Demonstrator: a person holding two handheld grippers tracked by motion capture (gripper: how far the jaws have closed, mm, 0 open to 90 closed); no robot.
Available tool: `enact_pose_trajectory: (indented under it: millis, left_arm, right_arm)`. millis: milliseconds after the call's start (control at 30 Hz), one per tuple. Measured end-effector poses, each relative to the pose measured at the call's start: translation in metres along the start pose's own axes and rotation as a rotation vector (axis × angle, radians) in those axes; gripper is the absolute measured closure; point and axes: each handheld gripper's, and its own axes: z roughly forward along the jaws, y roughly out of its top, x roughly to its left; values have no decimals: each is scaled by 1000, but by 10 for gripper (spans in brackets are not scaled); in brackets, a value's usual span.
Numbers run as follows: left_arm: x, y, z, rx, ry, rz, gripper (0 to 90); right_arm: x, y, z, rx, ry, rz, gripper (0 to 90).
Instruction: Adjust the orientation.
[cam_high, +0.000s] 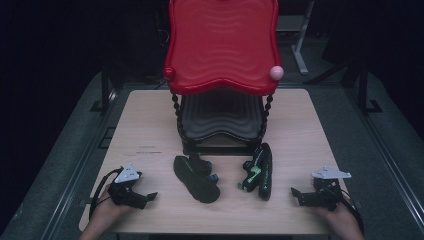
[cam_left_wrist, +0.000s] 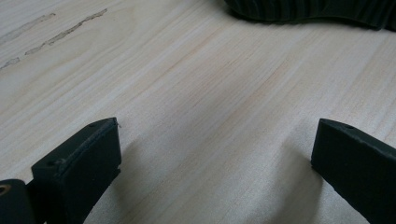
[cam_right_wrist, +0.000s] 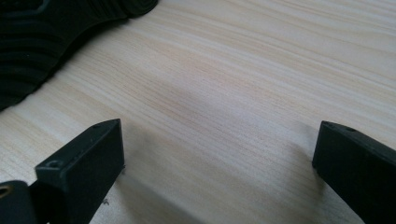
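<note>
Two dark shoes lie in the middle of the wooden table (cam_high: 300, 130), just in front of a red shelf stand (cam_high: 222, 45); the left shoe (cam_high: 196, 179) lies with its sole up; the right shoe (cam_high: 261, 171) lies on its side, near it but apart. The left gripper (cam_high: 150, 196) rests near the table's front left corner, jaws wide, nothing between them; the right gripper (cam_high: 296, 192) rests near the front right corner, jaws wide too, holding nothing; both point in at the shoes.
</note>
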Motion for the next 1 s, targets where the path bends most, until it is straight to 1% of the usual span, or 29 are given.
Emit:
enact_pose_trajectory:
  millis: [233,267,333,367,400,433,467,500,533,567,600,633,667,733,767,833,867,900,933,967,1000]
  left_arm:
    - [0,0,-1,-5,5,-2,24]
    - [1,-1,-2,-16,1,-3,54]
    - [1,-1,-3,-20,-2,0,118]
    - [3,-1,-4,-32,-14,1,160]
    - [3,-1,-4,-32,-14,1,166]
    - [4,0,-7,-33,-21,-6,206]
    - [4,0,-7,-33,-21,-6,274]
    - [5,2,-11,-44,-31,-15,341]
    - [5,2,-11,-44,-31,-15,359]
    - [5,6,-16,-59,-35,-35,413]
    - [5,6,-16,-59,-35,-35,471]
    - [4,10,-19,-72,-35,-38,471]
    - [3,12,-21,-80,-33,-37,521]
    - [2,19,-24,-93,-35,-48,607]
    - [1,26,-28,-101,-48,-55,716]
    - [0,33,-30,-114,-62,-66,827]
    - [0,33,-30,-114,-62,-66,870]
    - [-1,39,-31,-118,-79,-69,900]
    - [-1,39,-31,-118,-79,-69,900]
    - [-3,45,-30,-121,-92,-67,900]
    - [-4,48,-30,-122,-96,-62,900]
  right_arm:
    - [0,0,0,-1,0,0,17]
    - [0,0,0,-1,0,0,18]
    - [0,0,0,0,0,0,17]
    - [0,0,0,0,0,0,17]
    - [0,0,0,0,0,0,17]
    - [0,0,0,-1,1,-1,18]
    - [0,0,0,-1,1,-1,18]
    - [0,0,0,0,2,-2,17]
    - [0,0,0,0,2,-2,17]
    - [0,0,0,-1,2,-3,18]
    - [0,0,0,-1,2,-3,18]
    - [0,0,0,-1,2,-3,18]
    - [0,0,0,-1,2,-3,17]
    - [0,0,0,-1,2,-3,18]
    - [0,0,0,-1,2,-3,17]
    - [0,0,0,-1,3,-3,17]
    - [0,0,0,-1,3,-3,17]
    - [0,0,0,0,3,-2,18]
    - [0,0,0,0,3,-2,18]
    - [0,0,1,0,3,-3,17]
    - [0,0,1,0,3,-3,17]
